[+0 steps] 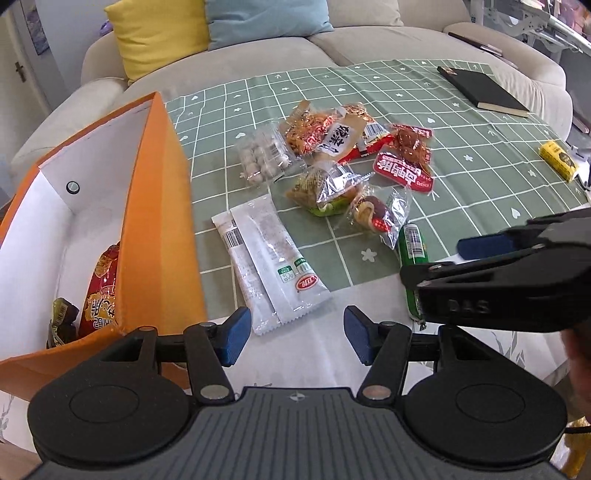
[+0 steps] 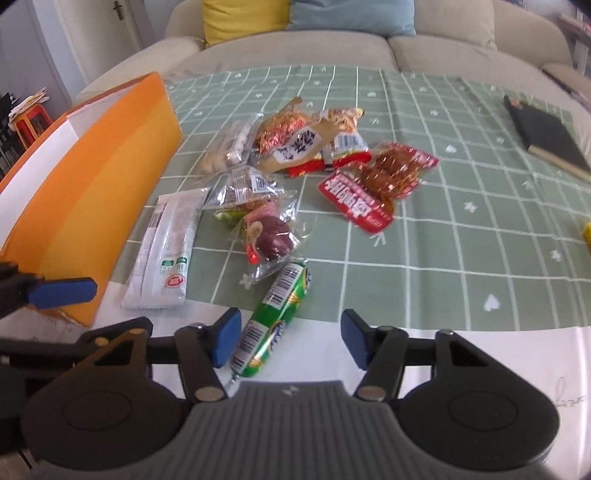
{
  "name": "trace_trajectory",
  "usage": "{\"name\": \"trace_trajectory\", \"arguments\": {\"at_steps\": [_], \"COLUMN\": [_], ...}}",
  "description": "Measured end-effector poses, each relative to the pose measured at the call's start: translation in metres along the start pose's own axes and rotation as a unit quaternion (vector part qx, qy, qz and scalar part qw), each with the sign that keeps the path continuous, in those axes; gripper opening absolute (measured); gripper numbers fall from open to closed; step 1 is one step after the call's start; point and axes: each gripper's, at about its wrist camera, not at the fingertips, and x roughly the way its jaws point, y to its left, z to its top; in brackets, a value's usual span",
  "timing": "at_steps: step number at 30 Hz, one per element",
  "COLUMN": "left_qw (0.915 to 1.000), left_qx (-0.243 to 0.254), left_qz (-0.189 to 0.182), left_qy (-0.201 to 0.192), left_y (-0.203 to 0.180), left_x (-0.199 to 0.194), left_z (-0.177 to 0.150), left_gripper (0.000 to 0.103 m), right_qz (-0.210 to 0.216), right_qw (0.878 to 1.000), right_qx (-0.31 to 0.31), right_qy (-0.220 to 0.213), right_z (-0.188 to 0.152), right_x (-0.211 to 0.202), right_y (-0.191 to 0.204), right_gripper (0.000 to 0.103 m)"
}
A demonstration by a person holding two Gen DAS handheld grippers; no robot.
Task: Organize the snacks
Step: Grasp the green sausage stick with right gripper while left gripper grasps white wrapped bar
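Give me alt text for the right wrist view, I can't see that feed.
The open right hand-held gripper hovers low over a green sausage snack lying at the tablecloth's near edge. Beyond it is a loose pile of snack packets, with an orange box at left.

Premises: a private home, living-room area. Evidence observed: a beige upholstered fabric sofa point(image 2: 295, 48) runs along the far side, carrying a square yellow cushion point(image 1: 159, 33) beside a pale blue cushion point(image 1: 266, 18). In front of it stands a low table under a green grid-patterned cloth with small white hearts and flowers point(image 1: 461, 122), on which lies a black hardcover notebook point(image 1: 480, 88). To the left, a white panelled interior door with a dark handle point(image 2: 117, 7) and a small red and yellow stool stacked with papers point(image 2: 31, 114). Daylight enters from the right
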Motion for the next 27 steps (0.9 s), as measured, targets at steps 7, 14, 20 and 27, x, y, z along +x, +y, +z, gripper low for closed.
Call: {"name": "trace_trajectory", "arguments": {"at_steps": [7,14,20,27], "left_qw": [0.9997,0.9977,0.9928,0.9906], "left_qx": [-0.003,-0.030,-0.057,-0.067], "left_qz": [0.023,0.054,0.086,0.092], "left_qy": [0.005,0.029,0.060,0.076], "left_y": [-0.006,-0.006,-0.007,-0.008], "left_x": [0.008,0.028,0.052,0.064], "left_z": [0.007,0.029,0.046,0.045], "left_gripper": [0.068,0.073,0.074,0.074], "right_qz": [0.004,-0.029,-0.041,-0.052], "right_qw": [1.000,0.999,0.999,0.998], "right_qx": [-0.003,0.007,-0.003,-0.038], "right_qy": [0.016,0.022,0.015,0.004], "right_z": [0.003,-0.001,-0.004,-0.007], "right_x": [0.008,0.002,0.001,0.003], "right_y": [-0.002,-0.027,-0.033,-0.027], "right_gripper": [0.031,0.020,0.021,0.021]}}
